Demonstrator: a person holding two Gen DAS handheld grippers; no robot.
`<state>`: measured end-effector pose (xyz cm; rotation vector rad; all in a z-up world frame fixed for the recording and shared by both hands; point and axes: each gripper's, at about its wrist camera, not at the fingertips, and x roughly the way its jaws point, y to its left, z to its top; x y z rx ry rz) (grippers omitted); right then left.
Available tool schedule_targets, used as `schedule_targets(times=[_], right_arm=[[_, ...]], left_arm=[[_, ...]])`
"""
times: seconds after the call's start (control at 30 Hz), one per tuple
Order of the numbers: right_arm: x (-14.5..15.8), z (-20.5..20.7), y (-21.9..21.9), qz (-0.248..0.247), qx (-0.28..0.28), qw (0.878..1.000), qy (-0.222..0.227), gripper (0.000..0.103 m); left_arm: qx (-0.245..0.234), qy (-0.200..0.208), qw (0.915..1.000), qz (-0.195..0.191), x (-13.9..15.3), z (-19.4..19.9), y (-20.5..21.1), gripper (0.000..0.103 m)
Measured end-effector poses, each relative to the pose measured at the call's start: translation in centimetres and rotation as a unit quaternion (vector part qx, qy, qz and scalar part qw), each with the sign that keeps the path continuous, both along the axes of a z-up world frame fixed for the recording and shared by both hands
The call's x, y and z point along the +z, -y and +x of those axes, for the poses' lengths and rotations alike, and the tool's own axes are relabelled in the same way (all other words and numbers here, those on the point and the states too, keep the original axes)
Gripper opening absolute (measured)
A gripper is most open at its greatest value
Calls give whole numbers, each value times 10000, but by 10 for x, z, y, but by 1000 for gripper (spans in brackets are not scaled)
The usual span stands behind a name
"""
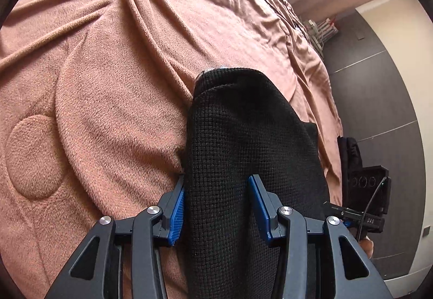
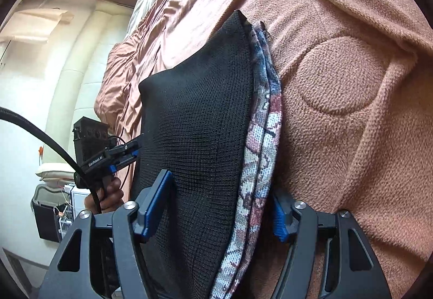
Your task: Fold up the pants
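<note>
The black mesh pants (image 1: 243,142) lie folded on the pink blanket (image 1: 108,82). My left gripper (image 1: 217,207) has its blue pads on either side of a thick fold of the pants, with the fabric filling the gap between them. My right gripper (image 2: 222,207) likewise straddles the pants (image 2: 200,123), with the patterned waistband (image 2: 262,136) running along the right side between its pads. The left gripper (image 2: 124,155), held in a hand, also shows in the right wrist view at the pants' far edge.
The pink blanket covers the bed (image 2: 351,109), with wrinkles and round quilted patches. The bed's edge and a dark floor (image 1: 379,82) lie to the right in the left wrist view. A white wall and shelves (image 2: 54,190) stand beyond the bed.
</note>
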<state>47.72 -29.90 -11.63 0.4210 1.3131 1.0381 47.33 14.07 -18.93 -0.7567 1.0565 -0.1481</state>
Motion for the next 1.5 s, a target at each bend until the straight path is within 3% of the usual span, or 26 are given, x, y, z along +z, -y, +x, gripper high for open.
schedule_targets(times=[0.07,0.13,0.23,0.47,1.0,1.33,1.5], right_arm=[[-2,0,-5,-114,-10,9999,88,44],[3,-5,-3,-146,-28,9997,204,37],[15,-15,1,-149,-70,9988,472,27],[37,-38,0,-210,-161,9948,980,19],[70,-107,20,-23,-417,9818,1854,15],[90,-142,43,281,-597,9705,2319,15],[109,-164,77,464,-676,9604,2663,14]], left_arm=[[39,7,10000,0,1,1,-1,35],[2,80,10000,6,5,0,0,18],[-51,211,9997,88,16,-3,3,13],[-78,522,9984,209,39,-14,8,11],[-176,1321,9902,410,106,-45,27,10],[-288,1931,9791,568,166,-72,47,10],[-384,2227,9717,687,201,-81,65,10]])
